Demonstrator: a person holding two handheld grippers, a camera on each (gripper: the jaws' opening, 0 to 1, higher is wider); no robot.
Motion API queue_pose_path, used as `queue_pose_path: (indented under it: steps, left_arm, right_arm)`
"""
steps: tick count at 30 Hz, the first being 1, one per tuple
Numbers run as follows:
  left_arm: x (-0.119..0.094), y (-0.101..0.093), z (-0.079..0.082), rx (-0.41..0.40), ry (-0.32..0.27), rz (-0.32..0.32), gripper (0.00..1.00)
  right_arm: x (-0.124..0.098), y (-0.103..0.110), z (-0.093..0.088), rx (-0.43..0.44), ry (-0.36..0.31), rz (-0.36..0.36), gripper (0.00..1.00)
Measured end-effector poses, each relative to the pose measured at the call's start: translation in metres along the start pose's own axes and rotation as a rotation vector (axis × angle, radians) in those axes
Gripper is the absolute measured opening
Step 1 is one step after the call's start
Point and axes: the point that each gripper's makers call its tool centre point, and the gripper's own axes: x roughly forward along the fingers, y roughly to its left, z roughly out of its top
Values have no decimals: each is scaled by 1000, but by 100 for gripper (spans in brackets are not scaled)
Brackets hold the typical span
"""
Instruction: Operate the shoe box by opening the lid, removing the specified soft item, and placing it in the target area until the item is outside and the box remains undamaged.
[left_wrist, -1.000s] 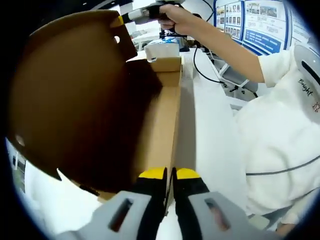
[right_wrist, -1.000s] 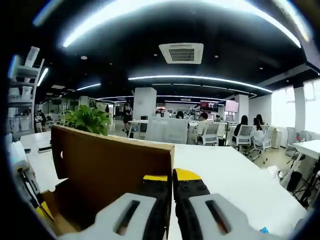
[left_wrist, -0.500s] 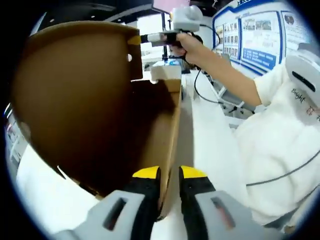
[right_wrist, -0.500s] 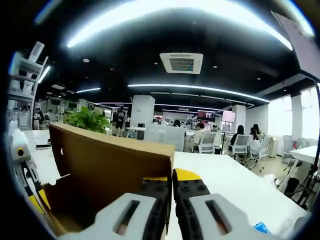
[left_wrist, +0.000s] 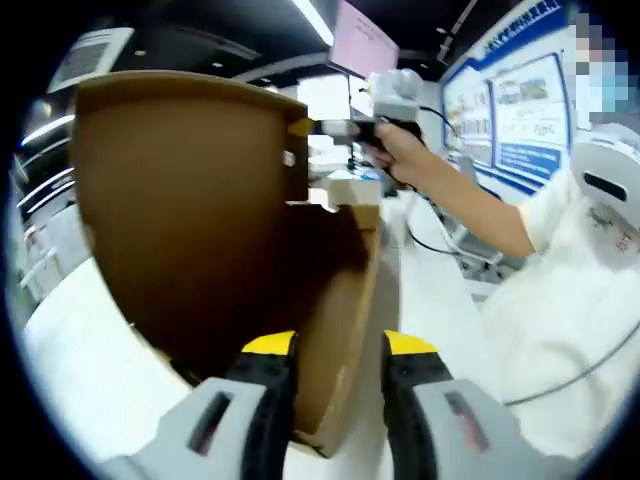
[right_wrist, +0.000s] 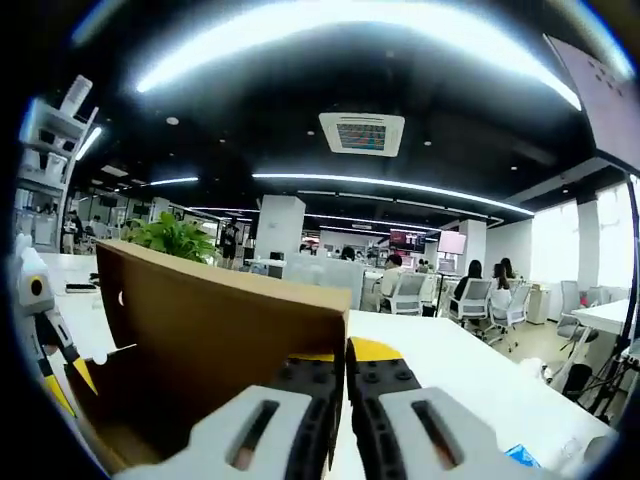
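The brown cardboard shoe box (left_wrist: 340, 320) stands on a white table (left_wrist: 70, 340) with its lid (left_wrist: 180, 200) swung up. My left gripper (left_wrist: 338, 345) is open, one jaw on each side of the box's near wall. A hand holds my right gripper (left_wrist: 305, 127) at the lid's far top corner. In the right gripper view my right gripper (right_wrist: 343, 352) is shut on the lid (right_wrist: 220, 330) at its edge. My left gripper (right_wrist: 45, 330) shows at that view's left edge. The box's inside is dark, and its contents are hidden.
The person in white clothes (left_wrist: 570, 290) stands to the right of the box. A small white box (left_wrist: 350, 187) sits behind the shoe box. A green plant (right_wrist: 175, 240), desks, chairs (right_wrist: 405, 292) and seated people fill the office beyond the white table (right_wrist: 450, 370).
My left gripper's jaws have spread from nearly shut to open around the box wall. The lid stands a little more upright. My right gripper stays shut on the lid.
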Motion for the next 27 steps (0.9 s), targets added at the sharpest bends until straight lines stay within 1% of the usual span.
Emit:
queue_pose_path:
  steps: [2,3,4,5,6,7,8,9,10,11,12,13,14,15,16,17,18,19,20,21,22,23,24,25,26,27]
  left_arm:
    - [-3,6,3,-28,-46,44,36]
    - [-5,9,6,-33,-71,66,37]
    - [-7,10,7,-54,-80,84,35]
    - [-8,10,10,-56,-107,85,35]
    - [-12,6,17,-77,-156,71,37]
    - [-15,4,21,-97,-183,68,39]
    - [-18,0,28,-110,-226,60,44]
    - [-22,-3,34,-132,-268,49,56]
    - [-27,-6,40,-173,-304,52,63]
    - [-30,-6,42,-170,-315,68,65]
    - [-34,-7,43,-159,-324,76,61]
    - [-40,-6,44,-160,-339,101,59]
    - [-46,1,46,-215,-368,149,61]
    - [-50,3,48,-237,-399,165,69]
    - [-52,5,47,-269,-412,170,74]
    - [-55,7,44,-317,-409,177,77]
    - [-58,9,39,-369,-405,193,76]
    - [-61,10,37,-356,-409,205,74]
    - [-66,12,37,-333,-436,233,73]
    - [-68,11,34,-341,-430,240,73]
    - [-70,11,28,-332,-419,269,74]
    - [-72,14,26,-303,-413,302,75]
    - [-72,16,20,-291,-390,326,76]
    - [-71,15,17,-298,-368,324,76]
    - [-67,7,11,-274,-317,259,70]
    - [-66,5,9,-315,-301,238,60]
  right_arm:
    - [0,0,0,3,-2,-3,0]
    - [-1,-1,0,13,0,-2,0]
    - [-2,-1,0,23,-3,2,0]
    - [-3,-1,-1,25,-5,3,0]
    - [-4,-1,-1,17,-8,3,0]
    - [-5,0,-1,15,-11,1,0]
    - [-5,0,-1,12,-14,-1,0]
    - [-5,0,-2,6,-19,-2,0]
    - [-5,0,-1,7,-22,-3,0]
    - [-5,0,-1,8,-23,-3,0]
    - [-4,0,-1,9,-24,-3,0]
    - [-4,0,-1,9,-23,-3,0]
    - [-4,0,-1,9,-23,-5,0]
    - [-4,0,-1,7,-22,-6,0]
    - [-4,0,-1,4,-21,-7,0]
    - [-5,0,-1,3,-22,-7,0]
    - [-5,0,-2,2,-25,-7,0]
    - [-5,0,-2,2,-28,-6,0]
    - [-5,0,-2,1,-31,-3,0]
    - [-5,0,-2,-2,-32,-2,0]
    - [-6,0,-2,-9,-31,-3,0]
    - [-7,0,-2,-16,-33,-4,0]
    - [-7,0,-2,-18,-35,-5,0]
    - [-7,0,-2,-15,-37,-6,0]
    - [-7,1,-3,-17,-38,-9,0]
    - [-7,1,-3,-19,-37,-11,0]
